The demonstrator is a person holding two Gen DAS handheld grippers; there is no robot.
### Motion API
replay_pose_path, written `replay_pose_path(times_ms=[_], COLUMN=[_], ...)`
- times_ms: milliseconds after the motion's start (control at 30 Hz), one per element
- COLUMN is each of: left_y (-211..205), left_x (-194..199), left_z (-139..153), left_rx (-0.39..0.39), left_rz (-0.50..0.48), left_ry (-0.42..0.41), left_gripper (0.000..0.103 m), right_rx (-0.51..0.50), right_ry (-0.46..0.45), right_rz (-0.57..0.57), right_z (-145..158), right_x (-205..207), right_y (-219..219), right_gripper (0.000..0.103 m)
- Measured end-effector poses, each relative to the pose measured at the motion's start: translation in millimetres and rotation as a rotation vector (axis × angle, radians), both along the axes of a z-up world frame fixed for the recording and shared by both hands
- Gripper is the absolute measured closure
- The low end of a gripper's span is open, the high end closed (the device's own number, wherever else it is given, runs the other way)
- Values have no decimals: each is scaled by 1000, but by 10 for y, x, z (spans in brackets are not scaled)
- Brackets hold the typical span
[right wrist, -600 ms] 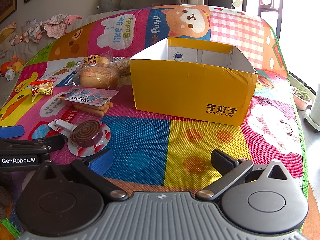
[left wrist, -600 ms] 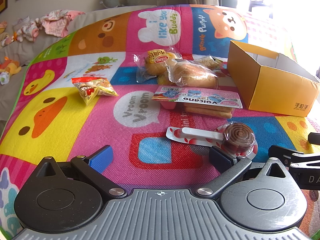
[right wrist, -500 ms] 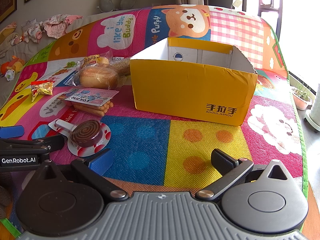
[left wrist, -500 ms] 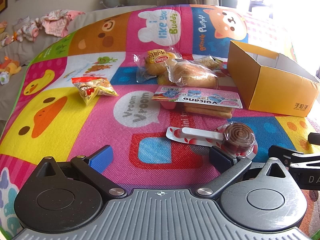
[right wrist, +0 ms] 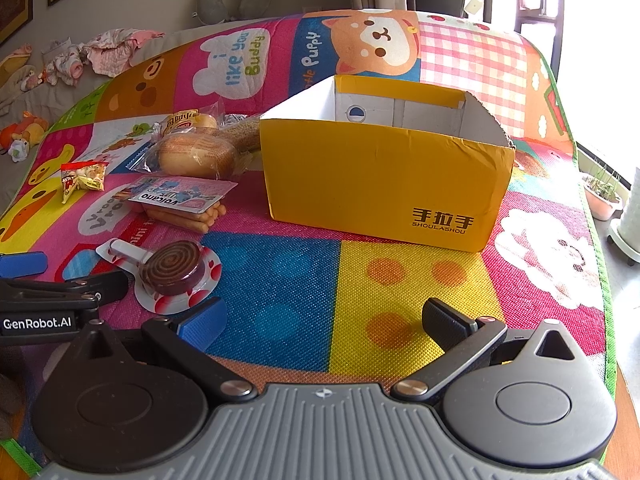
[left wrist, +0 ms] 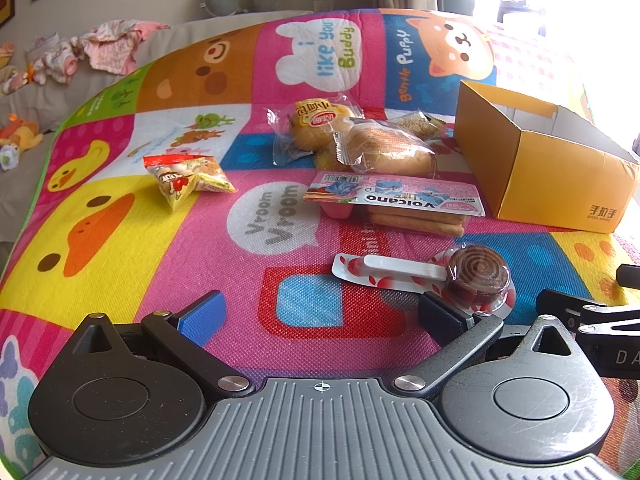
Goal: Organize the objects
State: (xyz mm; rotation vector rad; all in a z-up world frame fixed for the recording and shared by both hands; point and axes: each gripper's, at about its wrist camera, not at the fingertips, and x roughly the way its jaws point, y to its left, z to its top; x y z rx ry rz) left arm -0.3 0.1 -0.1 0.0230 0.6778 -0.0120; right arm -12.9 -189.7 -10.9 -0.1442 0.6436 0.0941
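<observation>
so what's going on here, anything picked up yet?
Nothing picked up yet. A person holds two handheld grippers low over the play mat; both the left gripper and the right gripper have their jaws open and empty. The wrapped spiral lollipop lies just ahead of the left gripper. The bread buns, the Volcano biscuit pack and the small snack bag lie loose on the mat beside the yellow box, whose visible interior shows nothing.

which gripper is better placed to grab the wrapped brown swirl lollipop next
Left. The open left gripper has its right finger almost at the wrapped brown swirl lollipop; the open right gripper faces the yellow cardboard box.
</observation>
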Motion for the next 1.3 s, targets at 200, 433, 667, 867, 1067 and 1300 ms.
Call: replay_pose_path(times_ms=[200, 433, 667, 867, 1067, 1300], left_y=[-1, -13, -26, -34, -5, 337], left_x=[-3, 8, 18, 25, 14, -1], left_z=[1, 13, 26, 34, 172, 444], left_rx=[-2, 2, 5, 7, 5, -103], left_rz=[0, 0, -1, -1, -38, -43], left_ry=[0, 1, 1, 1, 127, 362], left_gripper=[0, 0, 0, 0, 0, 0], right_rx=[-2, -4, -11, -12, -24, -22], right_ry=[-1, -1, -3, -5, 26, 244], right_rz=[0, 0, 1, 3, -5, -136], right_z=[-14, -13, -21, -18, 18, 167], right_x=[10, -6, 1, -8, 2, 315], right_y=[10, -6, 3, -5, 6, 130], right_gripper=[0, 0, 0, 0, 0, 0])
